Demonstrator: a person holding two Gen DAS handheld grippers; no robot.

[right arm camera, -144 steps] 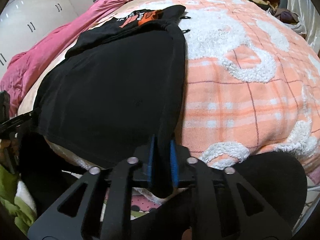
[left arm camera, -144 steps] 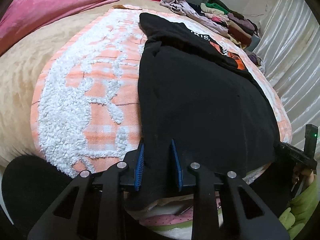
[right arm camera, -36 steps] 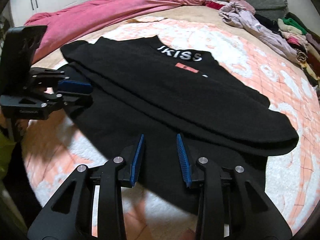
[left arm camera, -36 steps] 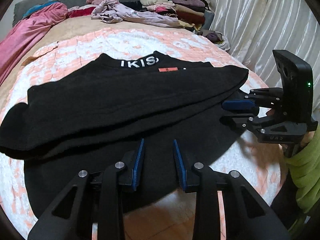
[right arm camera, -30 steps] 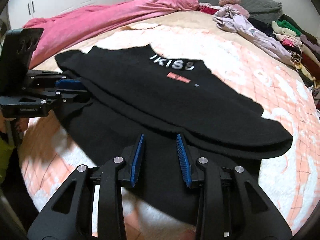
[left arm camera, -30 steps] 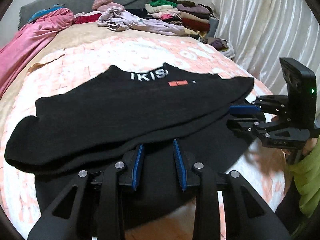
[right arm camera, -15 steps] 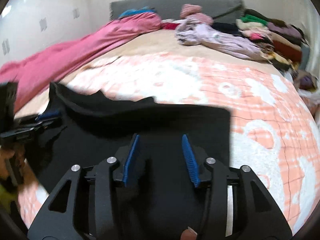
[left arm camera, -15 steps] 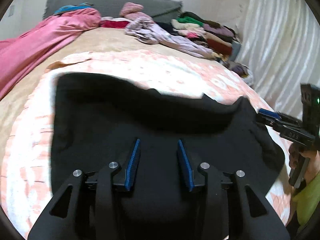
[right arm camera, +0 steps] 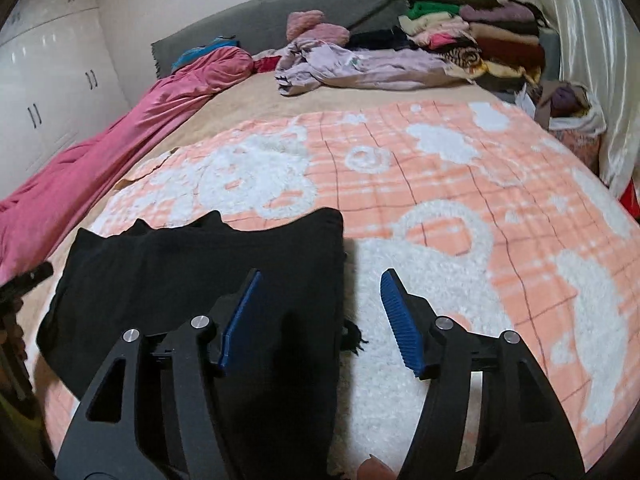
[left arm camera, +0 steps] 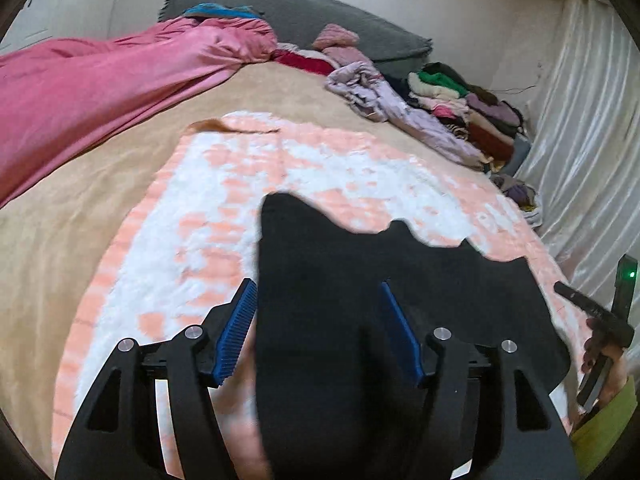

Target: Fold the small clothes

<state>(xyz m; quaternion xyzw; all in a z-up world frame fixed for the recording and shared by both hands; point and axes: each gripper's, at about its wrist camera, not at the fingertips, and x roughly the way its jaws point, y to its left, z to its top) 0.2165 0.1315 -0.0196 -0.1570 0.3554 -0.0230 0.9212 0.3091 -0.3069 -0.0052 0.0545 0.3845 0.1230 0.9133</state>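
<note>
The black garment (left arm camera: 360, 280) lies on the orange-and-white blanket (right arm camera: 460, 200) spread over the bed, near the bed's front edge. It presents as a compact, roughly rectangular dark panel with an uneven far edge, so at least one fold appears to be in place. Whether the layers are squared up cannot be read from the dark fabric. Judged from this layout, the fold on this item is well advanced; a further fold or a smoothing pass may remain, and a loose lilac garment (right arm camera: 352, 66) at the head of the bed still awaits handling beside a stack of folded clothes (right arm camera: 480, 36).

Left claw (left arm camera: 318, 330): jaws are opening and stand moderately wide. The left border of the garment runs between the blue pads, close to the left pad (left arm camera: 236, 334). The pads do not press on the cloth, so nothing is gripped.

Right claw (right arm camera: 320, 320): jaws are opening and stand moderately wide. The right border of the garment passes between the pads; black cloth fills the left part of the gap and bare white blanket the right part. No grip is applied.

In the left wrist view, the right claw appears at the far right edge, just beyond the garment's right corner. The two claws thus bracket the garment at its two near corners.
</note>
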